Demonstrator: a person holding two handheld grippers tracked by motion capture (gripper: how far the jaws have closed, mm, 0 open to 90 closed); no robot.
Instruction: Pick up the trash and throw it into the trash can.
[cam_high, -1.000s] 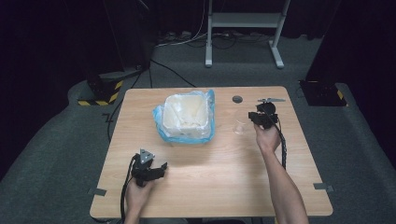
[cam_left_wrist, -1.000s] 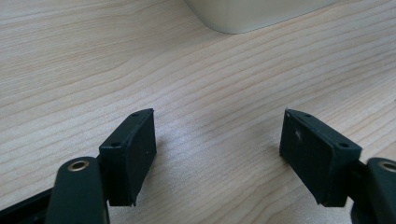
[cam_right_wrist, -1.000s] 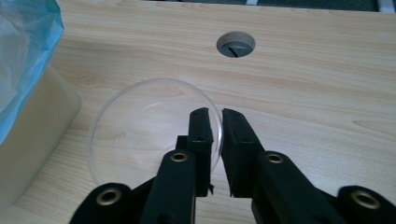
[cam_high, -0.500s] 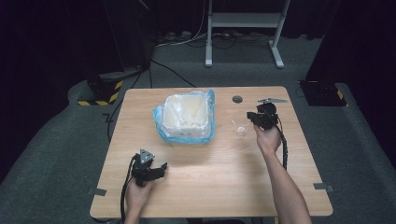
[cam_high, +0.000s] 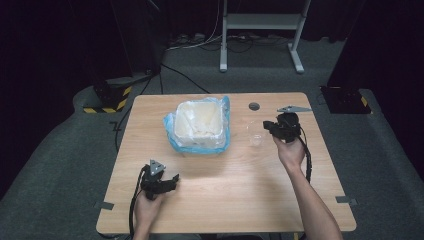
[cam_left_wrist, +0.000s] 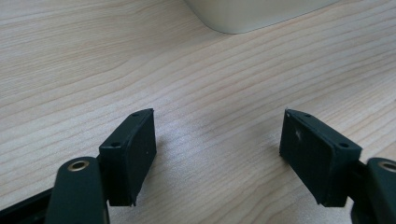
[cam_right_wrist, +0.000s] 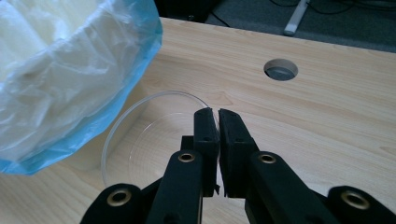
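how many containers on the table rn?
2. A clear cup sits right of the bin, its rim pinched between the right gripper fingers. The white bin, lined with a blue-edged bag, stands at the table's centre-back. Anything inside the bin is hidden.

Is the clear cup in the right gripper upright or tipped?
Tipped. In the right gripper view the clear cup shows its round mouth toward the camera, rim pinched between the jaws of the right gripper, beside the bag-lined bin.

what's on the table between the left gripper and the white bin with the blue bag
Nothing: in the high view, bare wood of the table separates the left gripper from the bin.
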